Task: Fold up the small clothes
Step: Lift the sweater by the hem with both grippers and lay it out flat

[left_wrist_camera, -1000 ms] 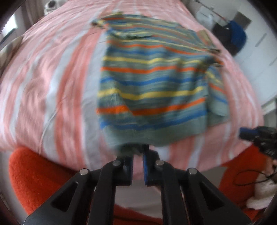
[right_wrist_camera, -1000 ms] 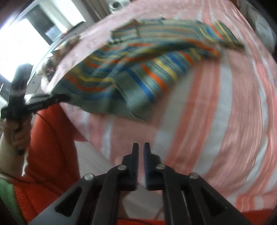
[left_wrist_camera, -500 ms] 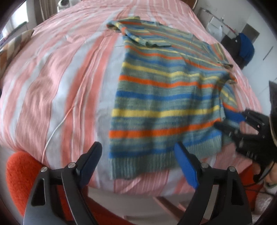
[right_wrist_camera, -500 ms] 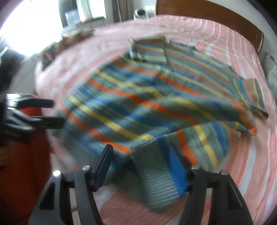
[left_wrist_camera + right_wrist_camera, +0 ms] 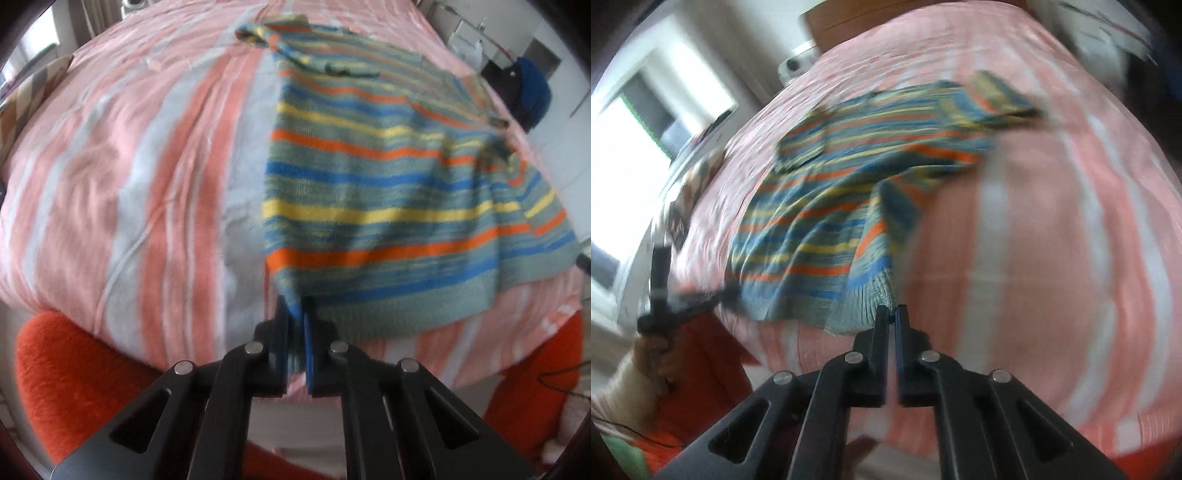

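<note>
**A:** At the near edge of the bed (image 5: 110, 177), what does each gripper hold?

**B:** In the left wrist view, the left gripper (image 5: 295, 314) has its jaws drawn together on the near left corner of the striped sweater (image 5: 369, 192), pinching the grey ribbed hem. In the right wrist view, the right gripper (image 5: 892, 314) is likewise clenched on the hem, at its near right corner, with knit bunched between the pads.

**A:** Where does the sweater lie relative to the bed?

**B:** It is spread on the pink-and-white striped cover, hem toward the near edge, collar toward the far end. Its hem corners are drawn up into the two grippers; the rest rests on the cover. One sleeve (image 5: 993, 99) lies out to the far right side of the bed; the other sleeve (image 5: 291, 55) is folded near the far left shoulder.

**A:** What lies in front of the bed?

**B:** Orange fabric (image 5: 74, 369) shows below the near edge in both views. In the right wrist view, the person's left hand (image 5: 653, 354) grips the handle of the left gripper, off the bed's near left corner.

**A:** And beyond the bed?

**B:** A wooden headboard (image 5: 886, 18) at the far end; motion blur obscures finer detail.
</note>
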{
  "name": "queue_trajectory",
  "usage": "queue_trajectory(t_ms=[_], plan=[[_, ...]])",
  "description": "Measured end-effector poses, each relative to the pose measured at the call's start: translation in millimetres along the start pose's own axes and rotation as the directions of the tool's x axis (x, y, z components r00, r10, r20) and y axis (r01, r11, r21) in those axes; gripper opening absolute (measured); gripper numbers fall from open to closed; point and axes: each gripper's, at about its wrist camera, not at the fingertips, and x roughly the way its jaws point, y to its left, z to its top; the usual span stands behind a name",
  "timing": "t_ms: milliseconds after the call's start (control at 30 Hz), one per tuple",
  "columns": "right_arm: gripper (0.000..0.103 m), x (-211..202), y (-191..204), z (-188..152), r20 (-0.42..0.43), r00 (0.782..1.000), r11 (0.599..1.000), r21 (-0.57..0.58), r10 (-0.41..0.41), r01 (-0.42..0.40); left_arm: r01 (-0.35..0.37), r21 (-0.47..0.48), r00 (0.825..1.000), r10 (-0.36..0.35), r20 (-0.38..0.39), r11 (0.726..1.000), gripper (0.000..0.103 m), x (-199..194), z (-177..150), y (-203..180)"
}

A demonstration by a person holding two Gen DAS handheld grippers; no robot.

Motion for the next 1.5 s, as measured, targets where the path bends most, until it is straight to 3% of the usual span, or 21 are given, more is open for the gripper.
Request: queue_trajectory(t_ms=[133,233,333,400,467,533,567,633,667,700,800,867,967,1100,1200,1333,1433,1467,1500], plan=[[0.003,-29,-30,-15,-0.022,0.999,0.994,0.095,-0.047,0.049,0.024,-0.012,1.000,-0.024,-0.007,1.000,0.005,-16,-1,16],[0.003,-5,-39,-23,-0.075,0.996,0.992,0.115,-0.049,0.057,-0.013,-0.003,1.000,0.013,-0.025,1.000,0.005,0,-1,18],[0.006,27,-44,-29,-0.129,0.992,0.992,0.128,0.001,0.016,-0.036,0.010,0.998,0.036,-0.047,0.999,0.005,19,2,8],[0.014,34,-49,-29,-0.124,0.991,0.988,0.150,0.041,-0.022,-0.033,0.013,0.999,0.033,-0.043,0.999,0.005,19,3,9],[0.047,29,-52,-27,-0.093,0.993,0.985,0.160,0.077,-0.061,-0.021,0.008,0.999,0.022,-0.039,1.000,0.005,16,3,12],[0.059,26,-56,-23,-0.064,0.993,0.983,0.161,0.098,-0.086,-0.017,0.004,0.999,0.017,-0.039,1.000,0.005,17,1,15],[0.060,31,-56,-22,-0.070,0.993,0.984,0.156,0.098,-0.086,-0.021,0.006,0.999,0.022,-0.041,1.000,0.005,20,2,15],[0.054,60,-55,-22,-0.173,0.979,0.987,0.135,0.111,-0.089,-0.036,0.013,0.998,0.037,-0.044,0.999,0.005,22,2,13],[0.023,71,-50,-24,-0.217,0.969,0.989,0.114,0.120,-0.097,-0.038,0.012,0.998,0.039,-0.047,0.999,0.005,22,-1,11],[0.003,79,-44,-27,-0.248,0.965,0.995,0.065,0.083,-0.069,-0.034,0.008,0.998,0.034,-0.050,0.999,0.004,19,0,12],[0.005,63,-34,-25,-0.243,0.969,0.998,0.036,0.054,-0.047,-0.023,0.023,0.999,0.024,-0.039,0.999,0.003,-3,-1,9],[0.004,30,-23,-24,-0.233,0.972,0.999,-0.005,0.033,-0.035,-0.016,0.056,1.000,0.018,-0.026,0.998,0.003,-18,-6,3],[0.004,11,-19,-32,-0.243,0.970,1.000,0.004,-0.001,0.002,-0.078,0.121,0.996,0.083,-0.040,0.990,0.003,-10,-11,-10],[0.004,68,-46,-42,-0.318,0.947,0.995,0.077,-0.042,0.070,-0.136,0.113,0.984,0.147,-0.097,0.984,0.003,39,-5,-9],[0.004,90,-66,-42,-0.329,0.944,0.986,0.156,-0.008,0.062,-0.133,0.093,0.985,0.142,-0.095,0.987,0.003,43,-1,-7],[0.004,92,-65,-41,-0.322,0.946,0.986,0.153,-0.019,0.072,-0.144,0.090,0.985,0.152,-0.081,0.985,0.004,45,-1,-7],[0.004,91,-66,-41,-0.321,0.947,0.984,0.164,-0.012,0.068,-0.157,0.095,0.984,0.164,-0.067,0.983,0.008,40,-9,-8],[0.004,89,-66,-41,-0.322,0.947,0.984,0.167,-0.010,0.067,-0.161,0.099,0.984,0.167,-0.062,0.982,0.015,33,-17,-10],[0.006,86,-64,-42,-0.325,0.946,0.983,0.168,-0.010,0.067,-0.167,0.102,0.983,0.174,-0.063,0.981,0.031,29,-20,-11]])
